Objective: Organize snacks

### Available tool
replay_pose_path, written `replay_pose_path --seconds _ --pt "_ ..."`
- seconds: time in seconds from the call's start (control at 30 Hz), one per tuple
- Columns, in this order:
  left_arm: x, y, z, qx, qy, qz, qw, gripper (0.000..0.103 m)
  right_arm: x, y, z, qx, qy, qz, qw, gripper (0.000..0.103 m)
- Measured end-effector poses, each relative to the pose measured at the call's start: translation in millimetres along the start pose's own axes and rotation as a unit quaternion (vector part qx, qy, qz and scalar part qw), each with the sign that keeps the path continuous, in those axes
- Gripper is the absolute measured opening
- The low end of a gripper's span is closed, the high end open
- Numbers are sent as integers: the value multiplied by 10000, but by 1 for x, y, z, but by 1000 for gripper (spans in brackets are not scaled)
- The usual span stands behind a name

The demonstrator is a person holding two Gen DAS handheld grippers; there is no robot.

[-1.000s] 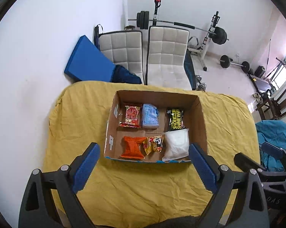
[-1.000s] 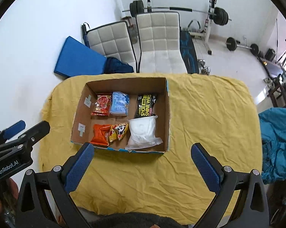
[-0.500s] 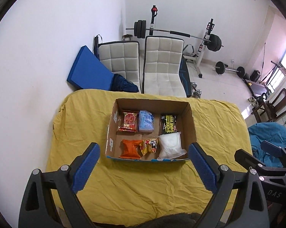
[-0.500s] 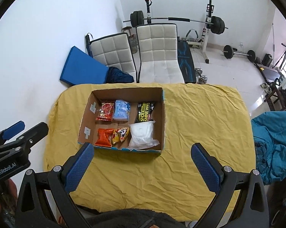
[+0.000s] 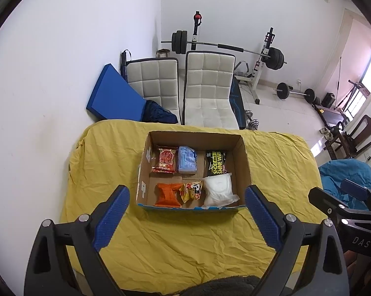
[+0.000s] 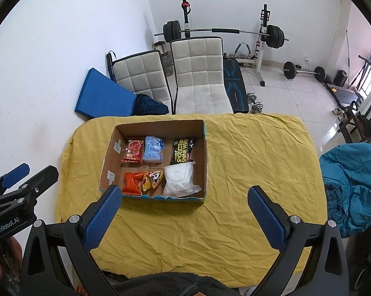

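Observation:
An open cardboard box (image 5: 244, 157) (image 6: 205, 155) sits on a table under a yellow cloth (image 5: 185, 241) (image 6: 247, 167). Inside lie a red packet (image 5: 164, 159), a light blue packet (image 5: 186, 160), a black shoe-wipes pack (image 5: 216, 163), an orange packet (image 5: 167, 194), a yellow panda packet (image 5: 192, 190) and a white bag (image 5: 218, 190). My left gripper (image 5: 186, 206) hangs open above the cloth, in front of the box, holding nothing. My right gripper (image 6: 184, 206) is open too, likewise high over the cloth and short of the box.
Two white padded chairs (image 5: 207, 91) and a blue mat (image 5: 114, 96) stand behind the table against the wall. A barbell rack (image 5: 266, 56) and loose weights fill the floor beyond. A teal cloth (image 6: 353, 185) lies to the right of the table.
Both grippers have risen and drawn back from the box, which now looks smaller and farther away. The snacks inside have not moved. Jaws stay open.

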State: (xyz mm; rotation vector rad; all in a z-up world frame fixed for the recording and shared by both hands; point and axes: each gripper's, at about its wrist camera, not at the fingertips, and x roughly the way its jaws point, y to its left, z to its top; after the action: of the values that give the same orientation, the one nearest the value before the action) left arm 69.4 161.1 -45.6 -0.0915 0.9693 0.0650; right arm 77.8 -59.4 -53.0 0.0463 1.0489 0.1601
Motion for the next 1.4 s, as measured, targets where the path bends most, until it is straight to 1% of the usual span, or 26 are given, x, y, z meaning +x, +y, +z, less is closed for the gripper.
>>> replay_pose_path --seconds 0.67,1.13,1.4 --pt "0 2 -10 4 62 101 9999 96 3 0 -8 -28 35 -22 10000 103" --pt "1 0 -14 21 151 59 9999 96 -1 -6 -8 -26 -13 -62 10000 103" --pt "0 0 -15 15 126 73 9999 96 -2 -8 -7 -28 -23 -57 10000 103"
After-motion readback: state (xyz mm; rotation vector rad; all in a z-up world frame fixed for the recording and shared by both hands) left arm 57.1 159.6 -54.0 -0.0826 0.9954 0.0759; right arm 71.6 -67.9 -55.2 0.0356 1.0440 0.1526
